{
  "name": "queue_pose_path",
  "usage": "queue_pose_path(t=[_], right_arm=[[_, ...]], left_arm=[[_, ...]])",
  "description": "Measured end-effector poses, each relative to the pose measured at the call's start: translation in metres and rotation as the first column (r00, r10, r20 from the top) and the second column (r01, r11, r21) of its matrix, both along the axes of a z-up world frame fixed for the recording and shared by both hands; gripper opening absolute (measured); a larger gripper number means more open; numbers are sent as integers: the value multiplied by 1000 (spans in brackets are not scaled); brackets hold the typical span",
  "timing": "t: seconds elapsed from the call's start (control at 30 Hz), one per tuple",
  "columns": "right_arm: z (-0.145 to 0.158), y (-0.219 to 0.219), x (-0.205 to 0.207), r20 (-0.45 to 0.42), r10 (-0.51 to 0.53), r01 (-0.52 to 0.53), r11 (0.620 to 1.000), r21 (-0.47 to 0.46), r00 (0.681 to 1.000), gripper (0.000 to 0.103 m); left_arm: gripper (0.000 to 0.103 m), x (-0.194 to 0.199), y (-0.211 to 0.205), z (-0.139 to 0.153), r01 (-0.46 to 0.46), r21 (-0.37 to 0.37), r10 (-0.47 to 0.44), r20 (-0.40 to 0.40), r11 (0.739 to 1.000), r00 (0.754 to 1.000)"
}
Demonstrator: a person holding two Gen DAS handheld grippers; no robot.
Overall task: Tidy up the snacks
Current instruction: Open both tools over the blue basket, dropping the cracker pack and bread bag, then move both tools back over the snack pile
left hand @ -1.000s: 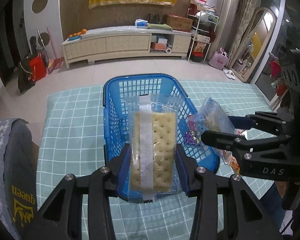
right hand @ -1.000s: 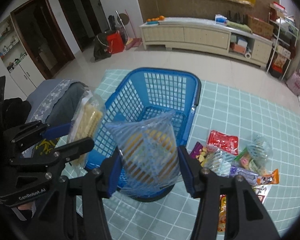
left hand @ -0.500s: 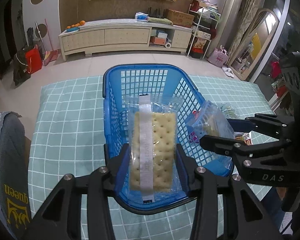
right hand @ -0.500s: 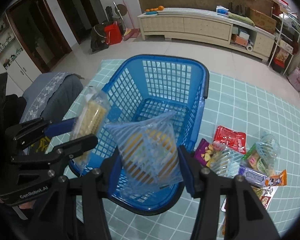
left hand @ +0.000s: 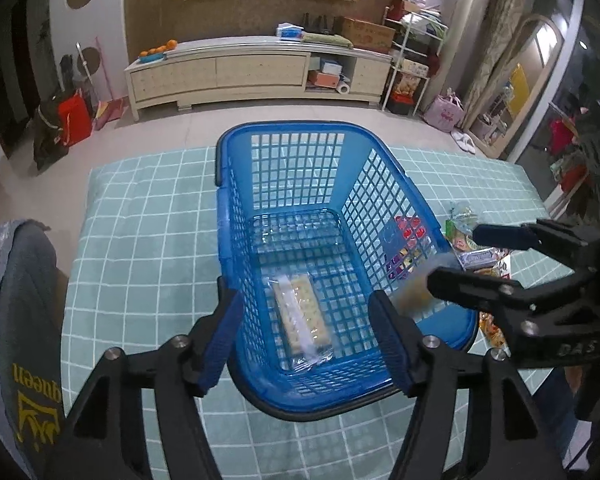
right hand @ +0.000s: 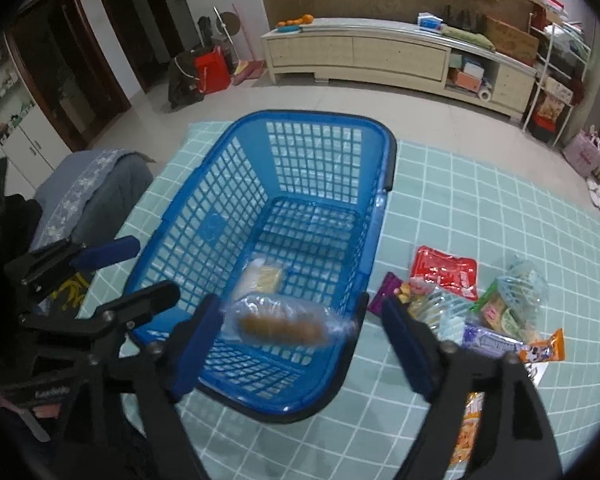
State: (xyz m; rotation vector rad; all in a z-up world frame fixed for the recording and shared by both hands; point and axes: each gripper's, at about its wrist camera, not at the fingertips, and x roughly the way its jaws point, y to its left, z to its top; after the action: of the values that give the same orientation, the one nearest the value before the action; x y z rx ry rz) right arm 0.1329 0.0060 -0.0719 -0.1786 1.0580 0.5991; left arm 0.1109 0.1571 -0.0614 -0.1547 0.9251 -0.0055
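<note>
A blue mesh basket (left hand: 380,208) (right hand: 228,200) stands on the teal checked tablecloth. A clear packet of crackers (left hand: 300,316) (right hand: 260,278) lies on the basket floor. Above the basket's near rim my left gripper (left hand: 308,338) (right hand: 154,270) is opening, with nothing between its pads. My right gripper (right hand: 288,344) (left hand: 454,256) is opening wide over the near right rim. A clear blue-striped packet of orange snacks (right hand: 284,324) (left hand: 416,292) shows blurred between the right fingers, and neither pad presses on it.
Several loose snack packets (right hand: 492,312) lie on the cloth right of the basket, among them a red packet (right hand: 444,272). A grey padded chair back (left hand: 20,320) stands at the table's left edge. Bare cloth (left hand: 148,240) lies left of the basket.
Both grippers have opened. The cracker packet dropped from the left gripper to the basket floor. The striped packet has come loose from the right pads and tipped over.
</note>
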Motion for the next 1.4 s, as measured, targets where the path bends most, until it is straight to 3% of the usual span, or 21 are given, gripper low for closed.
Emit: queue_pose_path(t=[0.3, 0.77, 1.4], right_arm=[[20, -28, -13, 46, -34, 34, 999, 13, 998, 87], [58, -110, -34, 107, -132, 127, 991, 52, 985, 87], [42, -220, -12, 33, -293, 292, 956, 43, 956, 87]], left_arm=[[66, -18, -19, 24, 21, -2, -20, 53, 1000, 998], [73, -26, -100, 55, 136, 47, -140, 113, 990, 984], [73, 36, -202, 29, 245, 39, -245, -9, 969, 969]])
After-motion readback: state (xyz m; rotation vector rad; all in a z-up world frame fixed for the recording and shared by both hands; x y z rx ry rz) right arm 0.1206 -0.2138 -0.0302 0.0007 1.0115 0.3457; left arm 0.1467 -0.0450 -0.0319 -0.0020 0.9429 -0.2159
